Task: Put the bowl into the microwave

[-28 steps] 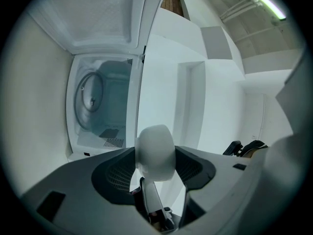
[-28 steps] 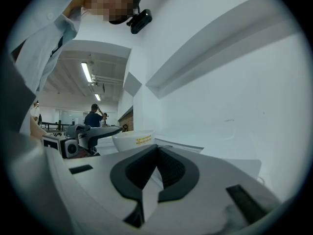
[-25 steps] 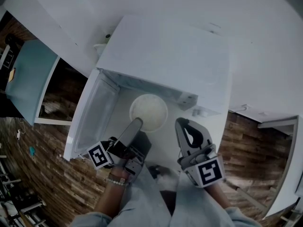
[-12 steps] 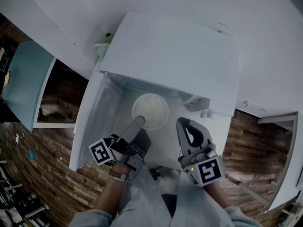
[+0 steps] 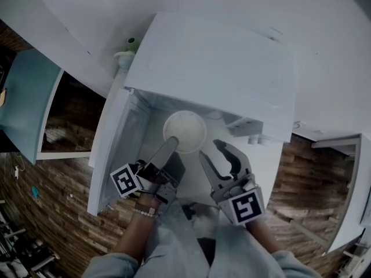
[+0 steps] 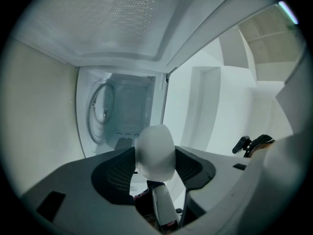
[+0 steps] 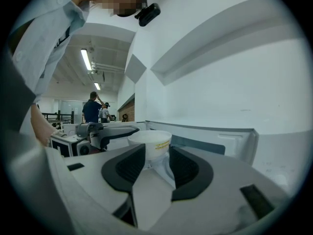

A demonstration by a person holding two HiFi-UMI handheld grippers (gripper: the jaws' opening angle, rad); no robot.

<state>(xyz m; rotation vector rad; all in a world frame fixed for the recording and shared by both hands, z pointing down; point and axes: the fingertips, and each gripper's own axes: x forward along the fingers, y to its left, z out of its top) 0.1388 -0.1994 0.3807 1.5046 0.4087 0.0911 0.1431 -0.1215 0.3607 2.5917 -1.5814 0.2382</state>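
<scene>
clamping the bowl (image 5: 184, 129) in the left gripper (image 5: 172, 145), pads snug on both sides | got it right at the mouth of the open microwave (image 5: 214, 68), door (image 5: 116, 155) swung out left | just opening up the right gripper (image 5: 208, 147), jaws apart, nothing between, bowl just ahead

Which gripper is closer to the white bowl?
Left. The left gripper grips the bowl by its rim. The right gripper hangs just short of it, its fingers just opening, nothing between them.
</scene>
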